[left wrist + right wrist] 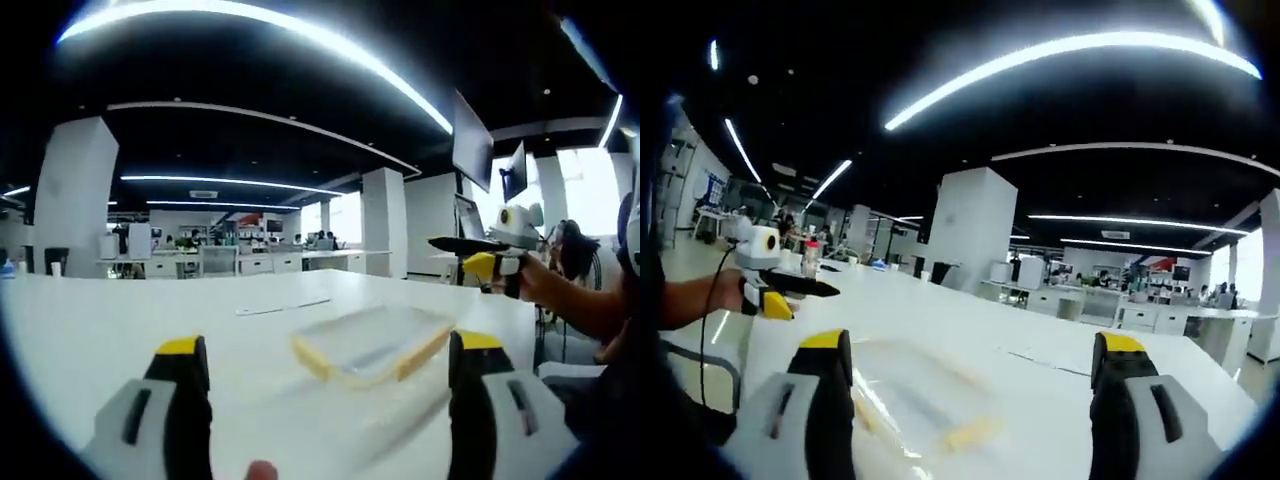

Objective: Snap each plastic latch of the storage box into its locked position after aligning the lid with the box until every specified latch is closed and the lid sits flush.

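A clear plastic storage box (372,343) with yellow latches along its edges lies on the white table (120,310), just ahead of my left gripper (330,345). That gripper's jaws stand wide apart with nothing between them. My right gripper (488,262), held by a hand, hovers above the table to the right of the box. In the right gripper view the box (925,405) is a blur low between the jaws of my right gripper (970,345), which is open and empty. The left gripper (775,288) shows at the left there, also in a hand.
A thin white strip (283,306) lies on the table beyond the box. A person's forearm (575,295) reaches in from the right. Monitors (472,143) hang at the upper right. White pillars (970,225), desks and seated people stand far behind.
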A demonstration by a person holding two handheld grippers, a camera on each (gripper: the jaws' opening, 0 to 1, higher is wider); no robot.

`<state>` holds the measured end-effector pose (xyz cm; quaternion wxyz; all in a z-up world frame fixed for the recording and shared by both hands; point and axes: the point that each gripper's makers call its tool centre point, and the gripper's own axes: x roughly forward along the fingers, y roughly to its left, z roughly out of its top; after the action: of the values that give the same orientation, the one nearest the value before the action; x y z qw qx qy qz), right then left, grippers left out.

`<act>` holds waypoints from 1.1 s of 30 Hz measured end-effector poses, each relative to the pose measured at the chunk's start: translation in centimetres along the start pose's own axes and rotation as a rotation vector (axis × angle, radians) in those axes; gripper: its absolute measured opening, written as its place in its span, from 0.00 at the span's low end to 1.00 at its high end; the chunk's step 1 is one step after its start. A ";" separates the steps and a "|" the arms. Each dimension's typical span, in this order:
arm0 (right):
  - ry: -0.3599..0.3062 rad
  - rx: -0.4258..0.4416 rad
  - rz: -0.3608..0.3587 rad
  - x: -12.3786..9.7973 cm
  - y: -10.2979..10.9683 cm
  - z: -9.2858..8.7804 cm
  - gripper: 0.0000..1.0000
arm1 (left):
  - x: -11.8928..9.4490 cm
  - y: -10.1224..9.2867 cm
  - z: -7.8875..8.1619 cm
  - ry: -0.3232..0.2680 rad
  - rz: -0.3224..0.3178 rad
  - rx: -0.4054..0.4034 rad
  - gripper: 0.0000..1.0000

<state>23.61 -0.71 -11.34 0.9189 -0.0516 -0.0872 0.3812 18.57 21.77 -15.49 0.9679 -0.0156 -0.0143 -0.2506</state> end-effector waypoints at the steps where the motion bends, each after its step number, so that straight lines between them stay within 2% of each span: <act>1: 0.000 -0.001 -0.013 -0.2 -0.1 0.0 1.00 | -0.2 0.1 0.1 -0.002 0.007 0.001 1.00; 2: -0.002 -0.010 -0.058 -0.7 -0.7 0.0 1.00 | -0.3 0.2 0.3 -0.006 0.012 0.002 1.00; 4: -0.015 -0.013 -0.091 -1.4 -1.0 0.1 1.00 | -0.5 0.2 0.5 -0.012 0.016 0.006 1.00; 9: -0.010 -0.019 -0.132 -2.8 -1.1 -0.3 1.00 | -1.0 0.2 0.8 0.004 0.032 0.034 1.00; 15: -0.016 0.046 -0.194 -4.8 -1.6 -0.8 1.00 | -1.4 -0.7 1.9 -0.004 0.037 0.034 1.00; 19: -0.017 0.053 -0.268 -6.4 -2.1 -1.0 1.00 | -1.9 -0.5 1.8 0.014 0.073 0.071 1.00; 21: -0.007 0.045 -0.286 -6.9 -2.2 -1.4 1.00 | -2.2 -0.3 2.0 -0.010 0.082 0.064 1.00; 22: -0.002 0.045 -0.292 -7.0 -2.3 -1.4 1.00 | -2.4 -0.2 2.5 -0.050 0.087 0.048 1.00; 27: -0.020 0.083 -0.284 -7.5 -2.5 -1.3 1.00 | -3.2 0.9 3.1 -0.105 0.145 0.054 1.00; 33: -0.009 0.073 -0.318 -7.8 -3.4 -1.4 1.00 | -3.3 1.5 2.5 -0.106 0.171 0.049 1.00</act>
<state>20.87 -8.70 -13.12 0.9686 -0.0020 -0.0845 0.2338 16.32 24.76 -13.19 0.9837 -0.0062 -0.0702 -0.1653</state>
